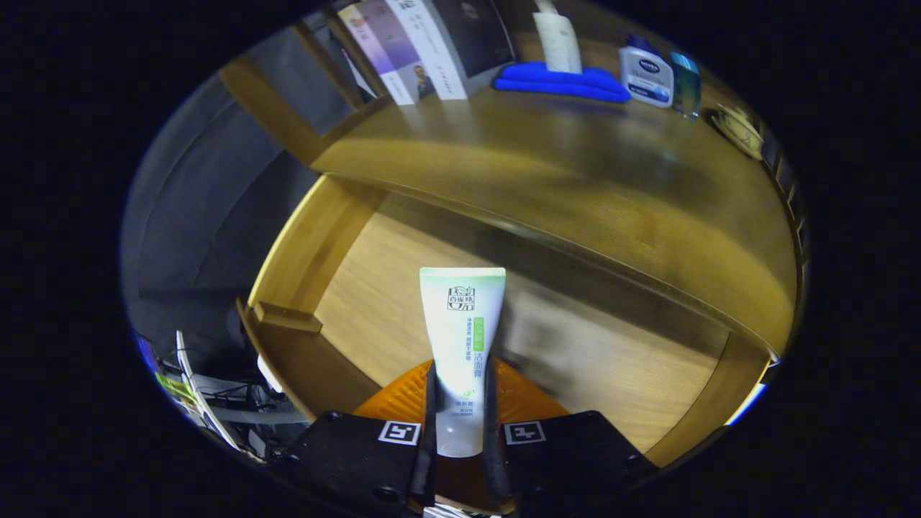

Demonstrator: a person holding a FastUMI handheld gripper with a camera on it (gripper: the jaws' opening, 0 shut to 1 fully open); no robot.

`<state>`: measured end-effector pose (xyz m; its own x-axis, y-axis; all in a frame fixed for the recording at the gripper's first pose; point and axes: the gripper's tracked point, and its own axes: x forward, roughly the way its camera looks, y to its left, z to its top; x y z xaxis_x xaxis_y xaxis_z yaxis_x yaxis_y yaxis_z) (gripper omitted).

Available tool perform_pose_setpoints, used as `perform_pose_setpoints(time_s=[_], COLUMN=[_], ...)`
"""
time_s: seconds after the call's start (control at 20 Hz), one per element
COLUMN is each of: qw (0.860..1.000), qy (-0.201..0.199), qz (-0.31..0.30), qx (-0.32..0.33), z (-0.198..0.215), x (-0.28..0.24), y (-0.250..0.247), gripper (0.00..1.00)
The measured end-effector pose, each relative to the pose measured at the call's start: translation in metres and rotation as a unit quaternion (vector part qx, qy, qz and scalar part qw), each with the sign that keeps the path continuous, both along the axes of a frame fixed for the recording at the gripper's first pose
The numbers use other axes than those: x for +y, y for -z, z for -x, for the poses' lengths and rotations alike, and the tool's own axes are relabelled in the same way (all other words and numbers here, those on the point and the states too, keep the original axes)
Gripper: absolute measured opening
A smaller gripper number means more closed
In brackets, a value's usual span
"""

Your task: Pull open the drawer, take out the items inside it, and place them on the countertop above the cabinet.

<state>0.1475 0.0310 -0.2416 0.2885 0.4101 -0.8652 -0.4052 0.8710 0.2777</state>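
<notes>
So the gripper (460, 421) was clamped on a white tube (462, 338) with a green end, both fingers pressing its sides, and the tube stuck straight up ahead of them. Right behind the fingers sat the gripper's own orange part. Under and beyond the tube was the open drawer (388, 288), wooden floor bare as far as could be seen, its side wall running off to the left.

Past the drawer came the countertop (575, 180), shiny brown wood with a curved front edge. At the far end of it lay a folded blue cloth (561, 80) with a pale bottle (557, 39) standing on or just behind it, hard to tell which. Just right of the cloth stood a white bottle with a blue cap (645, 70), then a teal bottle (686, 83) touching or nearly touching it. A few books (424, 47) leaned at the back left.
</notes>
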Motion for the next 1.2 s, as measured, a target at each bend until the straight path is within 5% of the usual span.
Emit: perform_pose_setpoints(time_s=[0.4, 0.75, 1.2], qw=[0.992, 0.97, 0.941], qy=[0.029, 0.156, 0.29], qz=[-0.047, -0.122, -0.121], qx=[-0.113, -0.141, -0.122], z=[-0.052, -0.11, -0.181], x=[-0.005, -0.033, -0.068], y=[-0.032, -0.085, -0.06], gripper=[0.28, 0.28, 0.3])
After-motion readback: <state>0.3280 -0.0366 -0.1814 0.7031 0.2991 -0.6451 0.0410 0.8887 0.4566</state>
